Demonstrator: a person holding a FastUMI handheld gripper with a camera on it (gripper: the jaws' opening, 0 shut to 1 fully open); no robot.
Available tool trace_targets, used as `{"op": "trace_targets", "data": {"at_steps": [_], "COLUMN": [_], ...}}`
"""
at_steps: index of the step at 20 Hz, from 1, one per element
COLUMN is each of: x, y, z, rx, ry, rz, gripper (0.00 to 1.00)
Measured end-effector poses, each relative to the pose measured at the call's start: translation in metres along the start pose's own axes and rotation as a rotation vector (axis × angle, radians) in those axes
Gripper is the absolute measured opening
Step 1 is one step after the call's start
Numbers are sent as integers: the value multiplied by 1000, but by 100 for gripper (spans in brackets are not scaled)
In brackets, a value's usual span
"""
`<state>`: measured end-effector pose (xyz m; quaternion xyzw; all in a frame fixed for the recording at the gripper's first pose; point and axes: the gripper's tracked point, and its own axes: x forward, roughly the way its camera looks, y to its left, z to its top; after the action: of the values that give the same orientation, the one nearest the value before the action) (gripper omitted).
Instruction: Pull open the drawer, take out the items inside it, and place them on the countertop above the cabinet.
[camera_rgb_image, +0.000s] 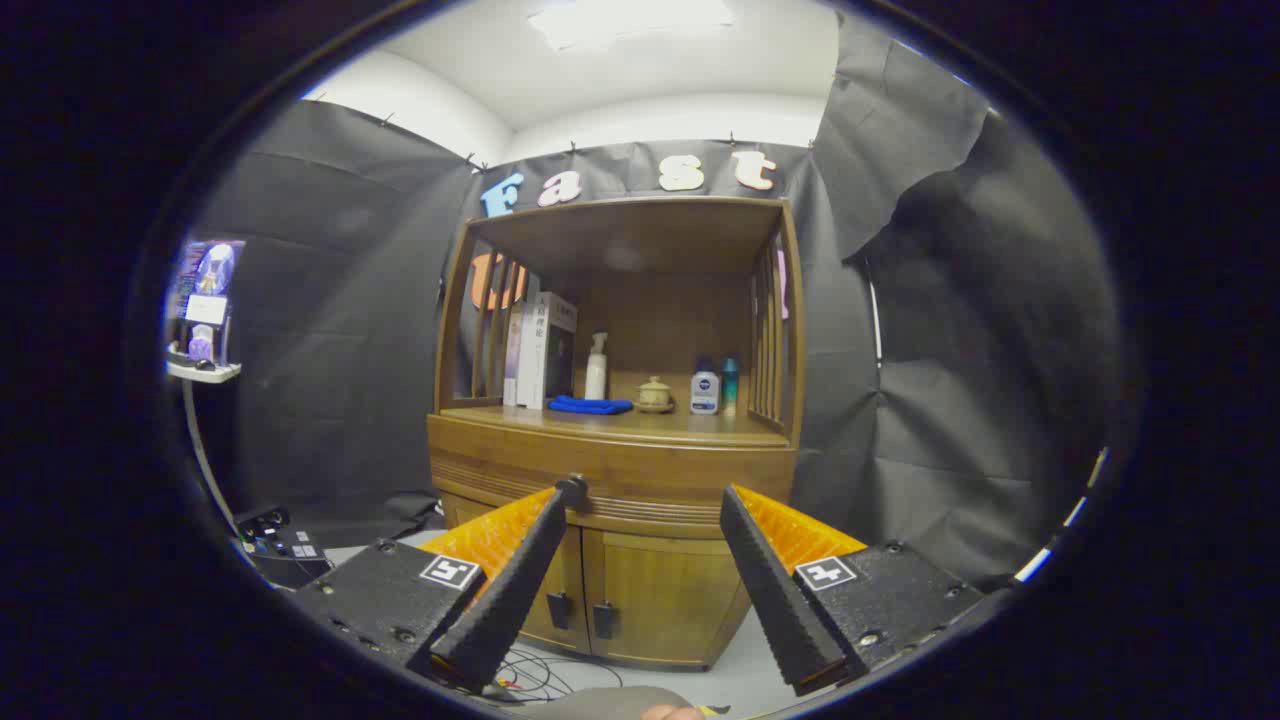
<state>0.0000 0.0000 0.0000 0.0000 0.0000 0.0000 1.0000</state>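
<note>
Dead ahead at twelve o'clock, gripper view: wooden cabinet (615, 520) stands well beyond the gripper (648, 495), whose fingers are spread wide and hold nothing. Drawer (612, 478) sits shut under the countertop (640, 425), front facing the camera, long axis running nine to three. Countertop carries books (540, 350), blue cloth (590, 405), spray bottle (596, 366), small jars. Judged step: approach, nothing pulled yet. Next move calls for closing in and finding a grip on the drawer front; no handle can be made out.

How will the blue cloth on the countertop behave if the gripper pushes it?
The blue cloth lies folded flat, so it is probably floppy and light, bunching or sliding rather than rolling. The open gripper is far from it; its fingers hold nothing.
</note>
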Motion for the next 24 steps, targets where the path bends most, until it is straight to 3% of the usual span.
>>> {"op": "trace_targets", "data": {"at_steps": [24], "x": [1], "y": [-5], "z": [-8], "rx": [27], "ry": [20], "rz": [-12], "gripper": [100]}}
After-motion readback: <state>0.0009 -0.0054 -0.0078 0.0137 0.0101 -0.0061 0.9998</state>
